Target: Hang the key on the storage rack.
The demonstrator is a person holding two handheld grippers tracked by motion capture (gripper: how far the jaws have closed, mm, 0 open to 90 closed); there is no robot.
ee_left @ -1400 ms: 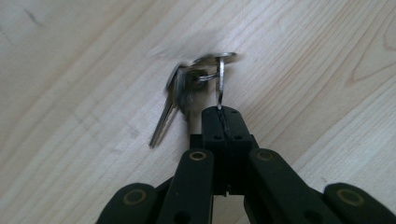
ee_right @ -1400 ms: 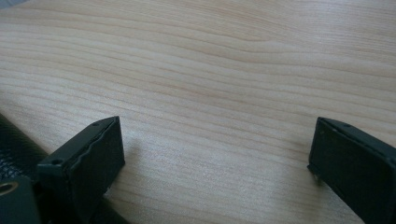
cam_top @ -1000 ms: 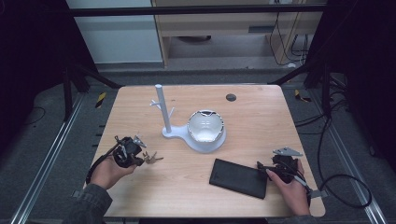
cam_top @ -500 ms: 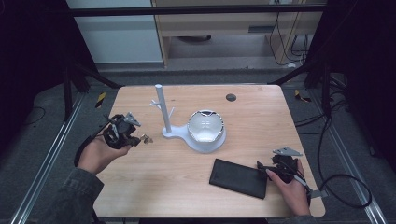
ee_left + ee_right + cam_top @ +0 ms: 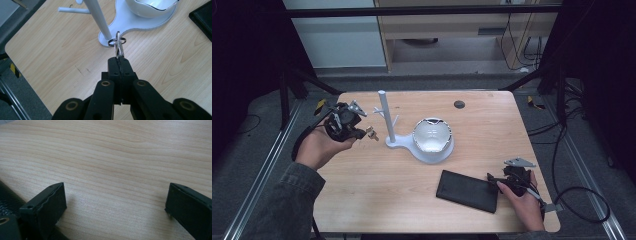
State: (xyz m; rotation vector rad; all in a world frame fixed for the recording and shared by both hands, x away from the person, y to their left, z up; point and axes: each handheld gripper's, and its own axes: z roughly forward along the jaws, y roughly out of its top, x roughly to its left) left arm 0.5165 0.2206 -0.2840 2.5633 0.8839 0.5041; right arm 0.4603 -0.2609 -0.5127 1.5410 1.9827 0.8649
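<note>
Aloft, left hand-held gripper (image 5: 119,60) clamping keys (image 5: 118,45), beside white stand (image 5: 100,18)

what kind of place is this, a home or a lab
Likely a lab recording station: a light wooden table inside a black metal frame, trailing black cables, and a hand-held black left gripper.

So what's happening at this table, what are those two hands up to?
A person holds a two-jaw tool in each hand over a wooden table. The left gripper is shut on a small metal key with a ring, held in the air beside the white branched stand with its white bowl. The right gripper rests open on the table next to a flat black case, with nothing between its jaws.
</note>
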